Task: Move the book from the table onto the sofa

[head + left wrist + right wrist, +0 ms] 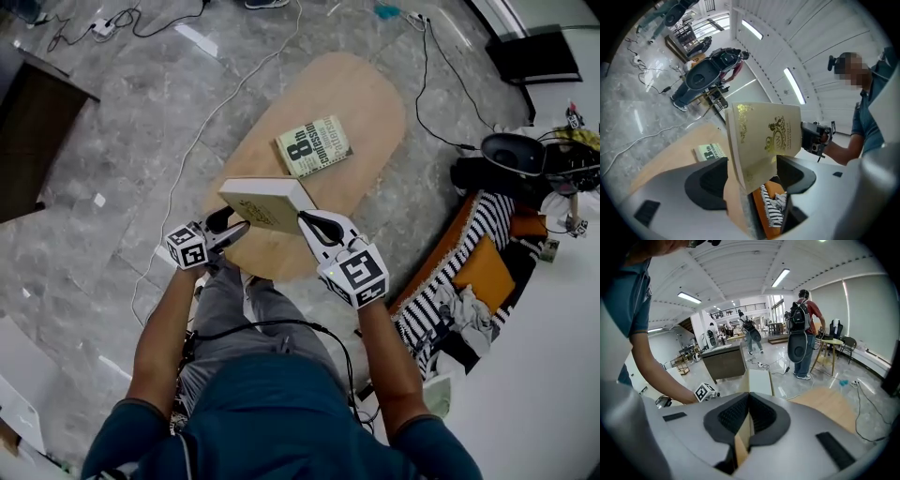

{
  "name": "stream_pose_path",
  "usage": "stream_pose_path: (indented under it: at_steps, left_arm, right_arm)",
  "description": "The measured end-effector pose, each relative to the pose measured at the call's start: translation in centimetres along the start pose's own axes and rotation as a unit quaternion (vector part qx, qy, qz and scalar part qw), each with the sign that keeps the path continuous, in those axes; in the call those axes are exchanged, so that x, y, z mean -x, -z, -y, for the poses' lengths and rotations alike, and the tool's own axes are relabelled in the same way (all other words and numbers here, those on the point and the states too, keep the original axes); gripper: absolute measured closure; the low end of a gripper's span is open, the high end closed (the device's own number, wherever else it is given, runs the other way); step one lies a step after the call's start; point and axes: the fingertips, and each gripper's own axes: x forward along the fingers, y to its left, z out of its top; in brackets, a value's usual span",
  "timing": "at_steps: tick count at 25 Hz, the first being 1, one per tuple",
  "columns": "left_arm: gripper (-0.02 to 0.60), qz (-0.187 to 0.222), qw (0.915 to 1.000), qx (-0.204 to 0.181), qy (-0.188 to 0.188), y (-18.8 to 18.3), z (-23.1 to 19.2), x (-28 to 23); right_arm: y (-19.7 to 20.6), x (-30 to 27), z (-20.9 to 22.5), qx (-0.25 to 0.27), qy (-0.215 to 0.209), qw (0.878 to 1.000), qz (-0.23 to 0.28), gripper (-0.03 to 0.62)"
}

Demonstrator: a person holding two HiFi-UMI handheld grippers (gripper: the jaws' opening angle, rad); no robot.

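A cream book with gold print [267,203] hangs in the air above the near end of the oval wooden table [375,103]. My right gripper [305,220] is shut on the book's right edge; in the right gripper view its jaws [749,416] pinch the book [759,380] edge-on. My left gripper [234,228] is at the book's near left corner. In the left gripper view its jaws [752,176] stand wide apart, with the lower corner of the book [768,136] between them. The sofa [469,272], with orange and striped cushions, is to the right.
A second book, with a green and white cover [314,145], lies flat on the table. Cables [187,150] trail over the marble floor. A dark low cabinet [33,131] stands at far left, and a black chair [511,155] beyond the sofa. A person with a backpack [804,333] stands across the room.
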Motion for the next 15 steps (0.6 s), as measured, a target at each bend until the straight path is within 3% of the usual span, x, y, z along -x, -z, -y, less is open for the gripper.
stream_pose_path:
  at_steps: [4,7,15]
  left_arm:
    - [0.256,0.013,0.9983,-0.013,0.055,-2.6,4.9,-1.9]
    - [0.270,0.021,0.9971,-0.025,0.069,-4.2,8.1,-3.1]
    - [0.275,0.045,0.9887,-0.108,0.093,-8.6,16.7,-5.5]
  right_arm:
    - [-2.8,3.5,-0.5,0.018,0.011,0.999,0.029,0.576]
    - [-5.2,6.8,-0.6,0.044,0.031,0.997,0.056,0.574]
    - [-10.1,15.6,-1.4,0.111,0.091,0.982,0.120,0.574]
